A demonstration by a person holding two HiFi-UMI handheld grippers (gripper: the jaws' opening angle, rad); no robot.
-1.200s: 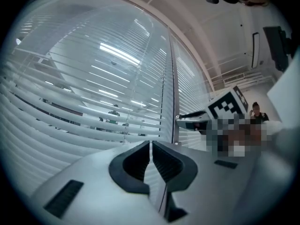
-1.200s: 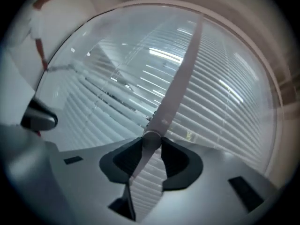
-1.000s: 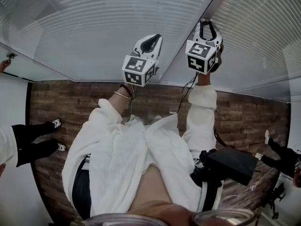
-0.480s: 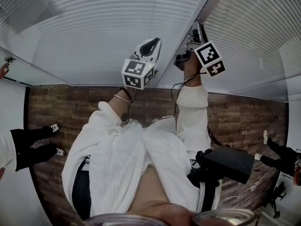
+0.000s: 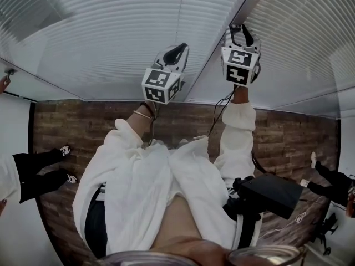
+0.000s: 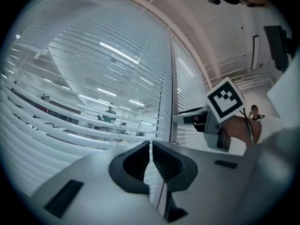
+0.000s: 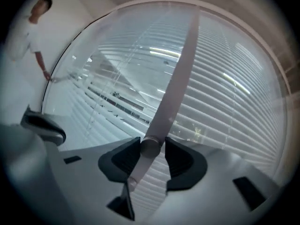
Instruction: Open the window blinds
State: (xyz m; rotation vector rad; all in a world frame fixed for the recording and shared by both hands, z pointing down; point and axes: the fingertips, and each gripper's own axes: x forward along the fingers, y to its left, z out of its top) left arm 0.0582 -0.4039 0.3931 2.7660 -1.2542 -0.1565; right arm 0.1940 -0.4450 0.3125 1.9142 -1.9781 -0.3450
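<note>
Window blinds [image 5: 111, 32]: white slats lying near flat, filling the head view from 9 through 12 to 3 o'clock, in two panels split by a frame post [image 5: 222, 43] running toward 1 o'clock. Through the slats, a lit room beyond the glass.

Tilt wand [image 7: 178, 78]: pale rod hanging in front of the slats, slanting from 12 o'clock down to centre in the right gripper view.

Right gripper [image 7: 152, 149]: wand's lower end sits between its jaws. The jaws are opening, with a hair of gap at the right-hand pad.

Left gripper [image 6: 151, 149]: at 9 o'clock of the right one, level with it. Jaws together, only a slit between, nothing in it.

Wood-plank floor [image 5: 288, 132] below. Bystander in white [image 7: 28, 27] at 10 o'clock in the right gripper view.
</note>
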